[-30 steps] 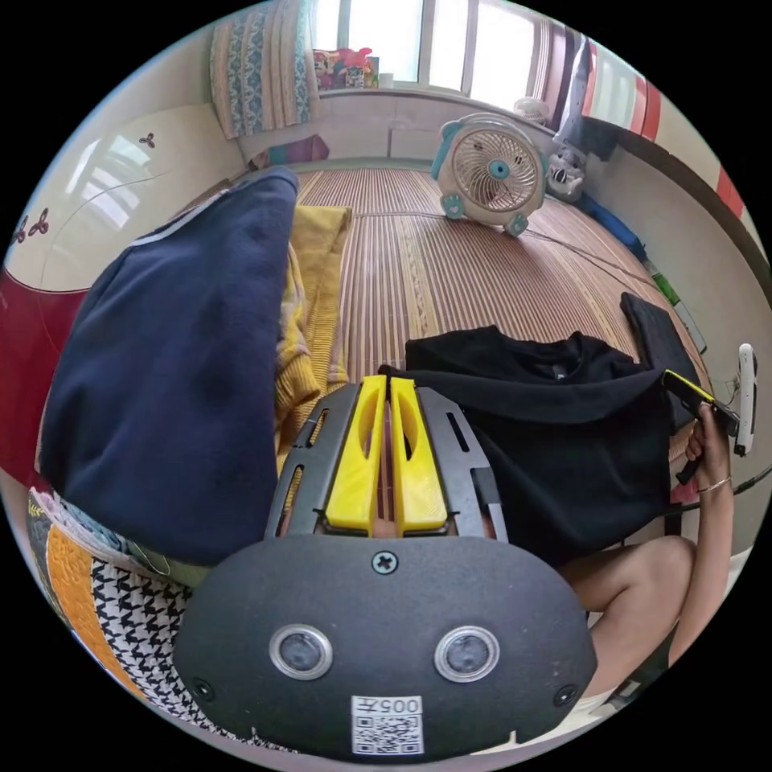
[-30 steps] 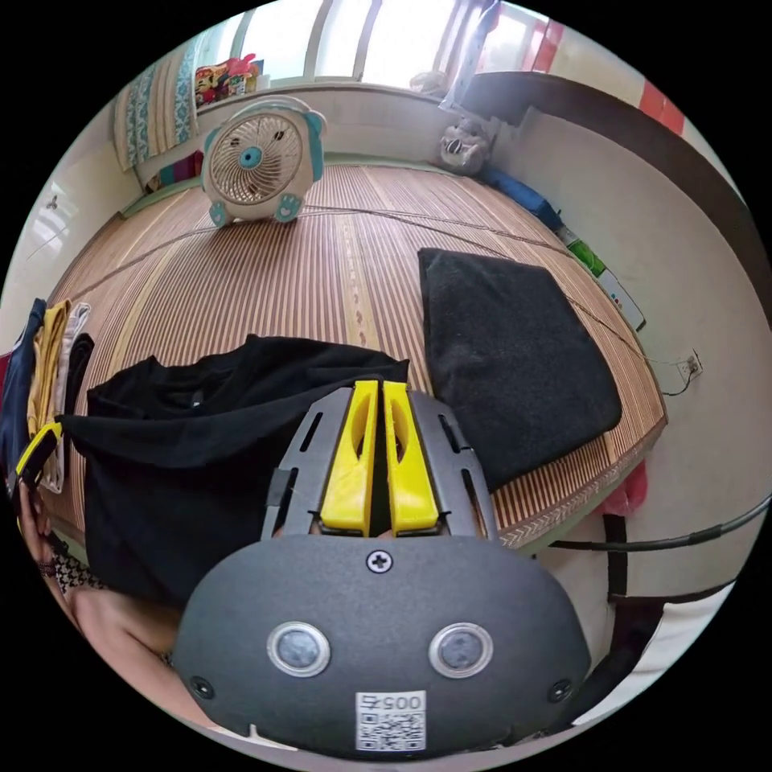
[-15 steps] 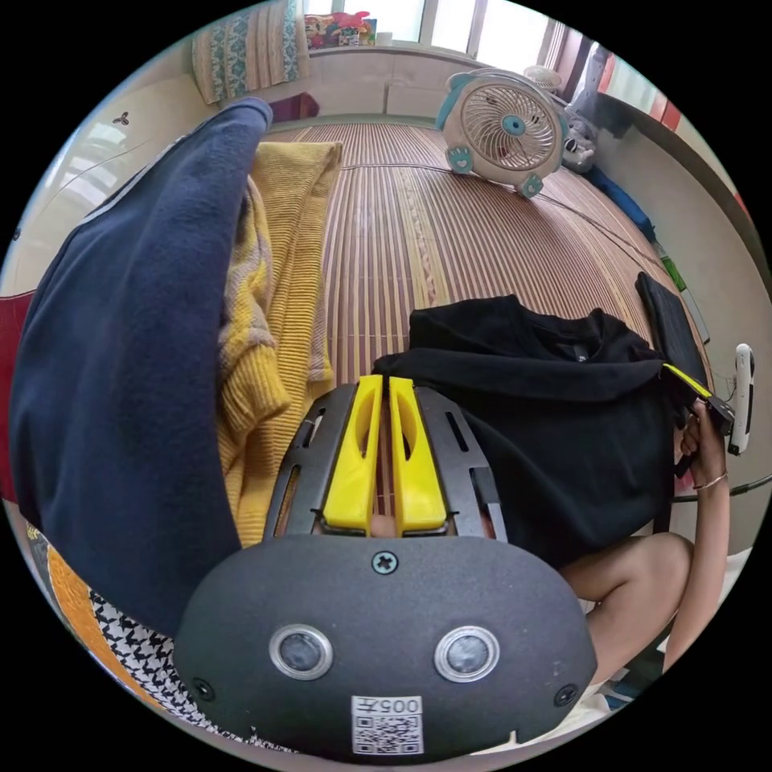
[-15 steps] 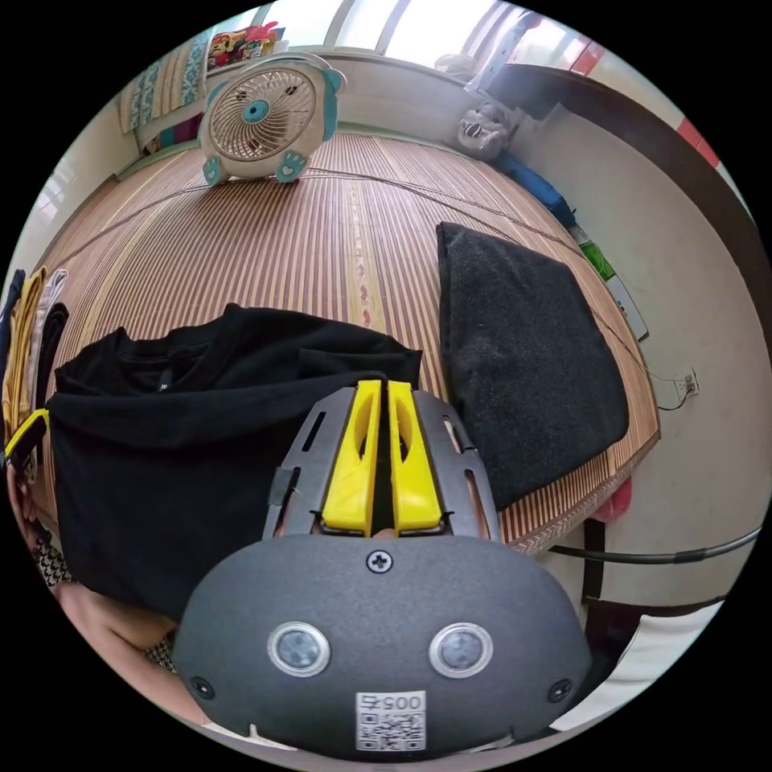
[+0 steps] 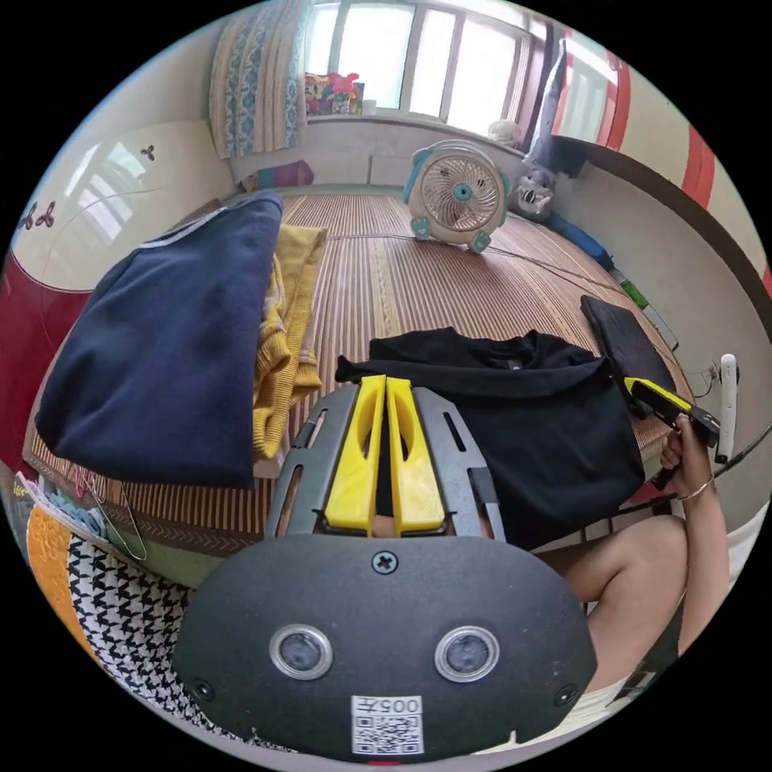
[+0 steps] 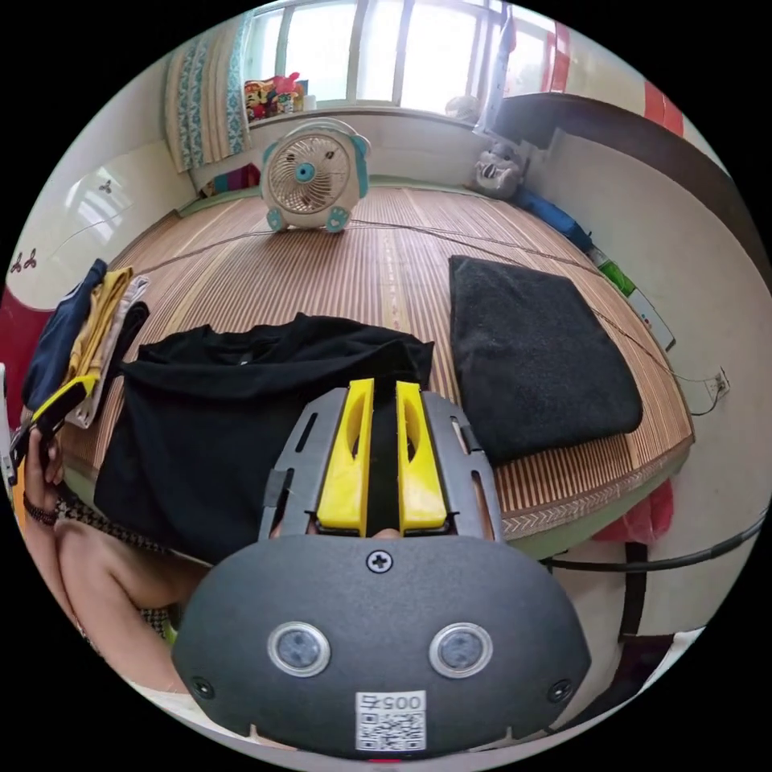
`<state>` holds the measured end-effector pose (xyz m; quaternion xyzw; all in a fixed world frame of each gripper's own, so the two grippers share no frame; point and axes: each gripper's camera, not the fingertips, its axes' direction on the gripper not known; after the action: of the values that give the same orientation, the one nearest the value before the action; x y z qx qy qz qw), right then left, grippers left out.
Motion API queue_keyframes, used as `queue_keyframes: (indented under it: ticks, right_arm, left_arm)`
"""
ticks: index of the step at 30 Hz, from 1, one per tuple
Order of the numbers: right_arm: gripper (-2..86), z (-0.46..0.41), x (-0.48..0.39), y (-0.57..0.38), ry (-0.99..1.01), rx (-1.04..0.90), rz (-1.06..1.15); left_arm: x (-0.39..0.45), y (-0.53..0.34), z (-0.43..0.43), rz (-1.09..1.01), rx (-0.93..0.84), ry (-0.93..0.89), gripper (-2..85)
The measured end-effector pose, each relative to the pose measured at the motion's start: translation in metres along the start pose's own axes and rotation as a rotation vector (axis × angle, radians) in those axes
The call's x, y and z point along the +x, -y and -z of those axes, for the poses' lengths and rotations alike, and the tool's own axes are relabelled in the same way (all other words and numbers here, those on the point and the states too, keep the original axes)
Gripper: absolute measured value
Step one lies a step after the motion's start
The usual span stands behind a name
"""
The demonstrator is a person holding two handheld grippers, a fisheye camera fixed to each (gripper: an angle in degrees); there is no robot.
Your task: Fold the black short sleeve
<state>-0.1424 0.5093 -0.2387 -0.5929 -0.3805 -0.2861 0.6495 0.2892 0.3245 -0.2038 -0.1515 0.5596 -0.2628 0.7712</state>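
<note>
Right gripper view: black short sleeve (image 6: 241,418) lies collar toward fan (image 6: 314,175).

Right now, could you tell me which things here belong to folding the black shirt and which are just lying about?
Belongs to the job:
black shirt
left gripper
right gripper

Just lying about:
fan
dark mat
navy garment
yellow sweater
plush toy

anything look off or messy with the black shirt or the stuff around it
The black shirt lies partly folded, but its lower part hangs off the front edge of the striped mat. A pile of folded clothes sits near that edge, the yellow knit splaying out. Nothing looks spilled or damaged.
</note>
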Motion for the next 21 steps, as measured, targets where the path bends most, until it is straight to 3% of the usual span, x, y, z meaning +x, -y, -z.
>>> queue_keyframes:
  ticks: [7,21]
  right_arm:
    - [3.8,-0.008,-0.039,0.002,0.081,-0.044,0.156]
    - [4.1,-0.063,-0.084,0.029,0.074,-0.189,0.326]
  left_arm:
    - [0.055,0.001,-0.026,-0.161,-0.043,-0.022,0.7]
    - [0.109,0.034,-0.115,-0.258,-0.267,-0.058,2.9]
